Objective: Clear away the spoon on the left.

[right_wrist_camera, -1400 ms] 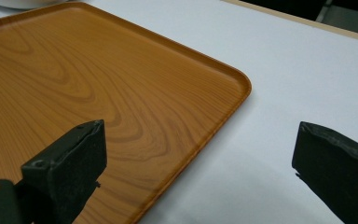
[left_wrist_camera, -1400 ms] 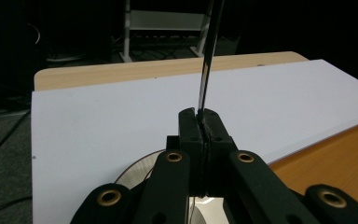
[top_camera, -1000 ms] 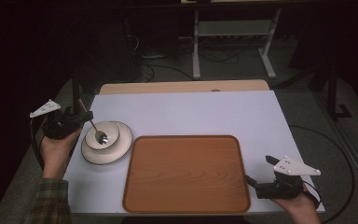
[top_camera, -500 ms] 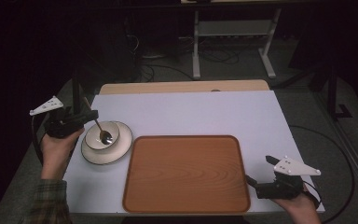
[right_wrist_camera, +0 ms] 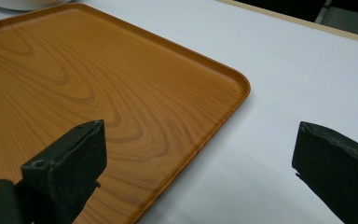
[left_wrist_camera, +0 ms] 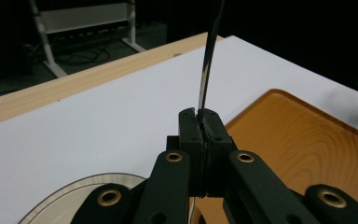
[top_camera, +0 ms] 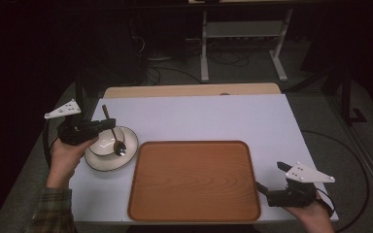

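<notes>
A metal spoon (top_camera: 112, 132) hangs over a small white bowl (top_camera: 104, 142) that sits on a white plate (top_camera: 126, 155) at the table's left. My left gripper (top_camera: 106, 127) is shut on the spoon's handle; the handle (left_wrist_camera: 210, 60) rises straight up from the pressed jaws in the left gripper view. The spoon's bowl end points down toward the plate. At the table's front right corner my right gripper (top_camera: 264, 191) stands open, its fingers (right_wrist_camera: 70, 161) wide apart beside the corner of the wooden tray (right_wrist_camera: 98, 93), with nothing between them.
The wooden tray (top_camera: 194, 180) fills the middle front of the white tabletop (top_camera: 209, 116). A wooden strip (top_camera: 189, 90) runs along the far edge. Beyond it, on the dark floor, stand a metal rack (top_camera: 243, 34) and cables.
My left gripper has moved right and up with the spoon, lifting it off the bowl. The right gripper has stayed put.
</notes>
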`<action>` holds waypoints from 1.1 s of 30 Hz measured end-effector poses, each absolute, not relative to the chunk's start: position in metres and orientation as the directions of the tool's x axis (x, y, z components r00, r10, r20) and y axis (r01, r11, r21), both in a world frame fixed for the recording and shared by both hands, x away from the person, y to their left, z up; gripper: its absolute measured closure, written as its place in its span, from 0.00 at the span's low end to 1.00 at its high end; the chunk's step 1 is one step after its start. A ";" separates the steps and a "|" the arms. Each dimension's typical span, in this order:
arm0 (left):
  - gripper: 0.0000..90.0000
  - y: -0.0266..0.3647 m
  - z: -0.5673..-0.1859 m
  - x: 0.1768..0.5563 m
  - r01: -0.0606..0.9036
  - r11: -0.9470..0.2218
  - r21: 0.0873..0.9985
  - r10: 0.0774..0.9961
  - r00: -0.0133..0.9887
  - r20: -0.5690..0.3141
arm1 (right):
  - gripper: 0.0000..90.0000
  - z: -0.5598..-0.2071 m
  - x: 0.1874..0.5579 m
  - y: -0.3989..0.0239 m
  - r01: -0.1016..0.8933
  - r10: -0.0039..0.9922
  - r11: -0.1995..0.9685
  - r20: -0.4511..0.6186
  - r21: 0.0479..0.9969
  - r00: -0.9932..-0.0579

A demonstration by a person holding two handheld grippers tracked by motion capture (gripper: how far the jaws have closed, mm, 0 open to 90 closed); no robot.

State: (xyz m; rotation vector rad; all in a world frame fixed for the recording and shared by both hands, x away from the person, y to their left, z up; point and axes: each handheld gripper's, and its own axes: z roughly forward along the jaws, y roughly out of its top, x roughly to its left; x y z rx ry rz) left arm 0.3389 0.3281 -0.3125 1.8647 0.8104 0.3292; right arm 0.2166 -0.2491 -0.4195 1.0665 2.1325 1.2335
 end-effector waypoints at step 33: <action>0.98 0.260 -0.335 0.333 0.376 -0.464 0.802 0.527 0.845 -0.091 | 0.03 -0.419 0.216 -0.250 0.394 0.803 0.300 -0.006 0.869 -0.596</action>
